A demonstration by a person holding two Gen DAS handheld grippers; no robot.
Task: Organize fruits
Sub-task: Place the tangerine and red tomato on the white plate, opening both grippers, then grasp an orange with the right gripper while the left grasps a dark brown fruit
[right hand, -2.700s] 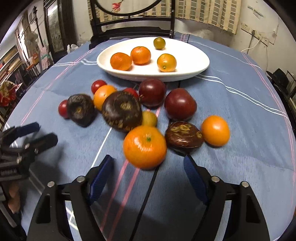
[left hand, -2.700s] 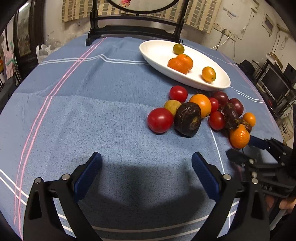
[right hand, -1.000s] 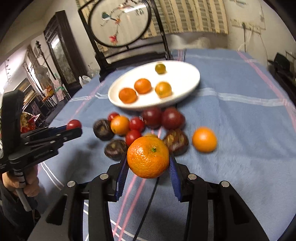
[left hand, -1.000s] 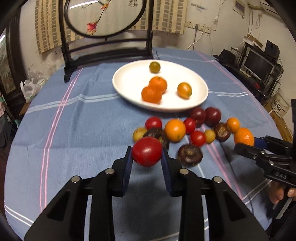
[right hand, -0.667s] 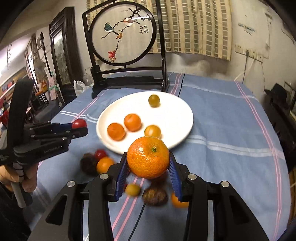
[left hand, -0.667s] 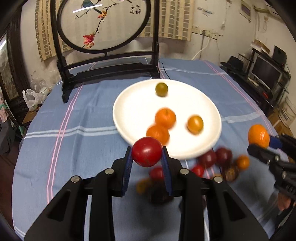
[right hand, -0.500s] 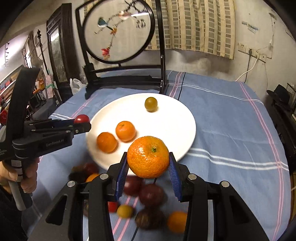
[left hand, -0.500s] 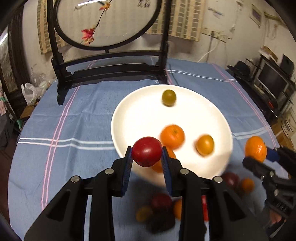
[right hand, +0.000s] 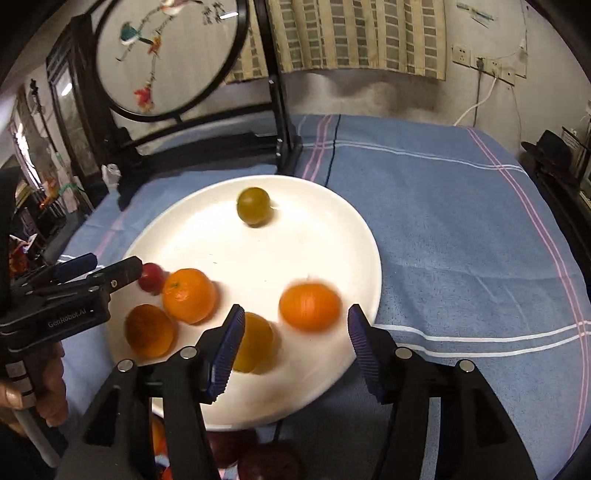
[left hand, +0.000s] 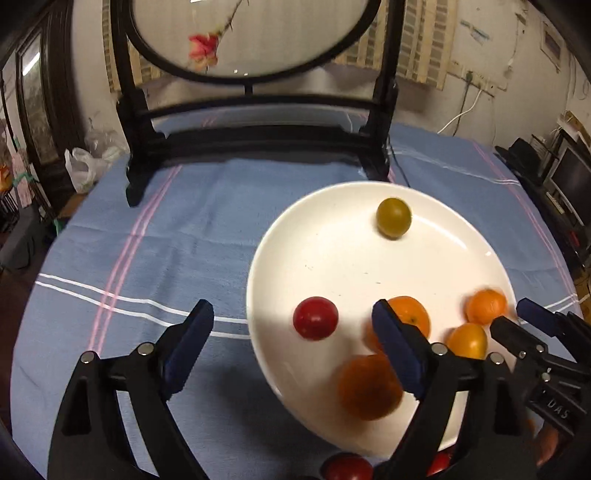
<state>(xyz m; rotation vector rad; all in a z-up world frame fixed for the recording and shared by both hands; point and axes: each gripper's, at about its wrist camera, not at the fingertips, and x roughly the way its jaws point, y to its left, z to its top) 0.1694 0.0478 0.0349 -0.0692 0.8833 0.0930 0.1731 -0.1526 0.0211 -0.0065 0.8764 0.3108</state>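
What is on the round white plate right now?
On the round white plate: an olive-green fruit, a red tomato and four orange fruits, one partly hidden by the right gripper finger.

A round painted screen (right hand: 166,55) in a dark stand (left hand: 255,136) stood at upper left. Behind it hung a striped blind (right hand: 354,33) on a stained wall (right hand: 388,96). Blue striped cloth (right hand: 461,221) covered the surface.

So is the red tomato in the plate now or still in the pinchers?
In the plate. The red tomato lies on the white plate, between the open left gripper fingers, touching neither.
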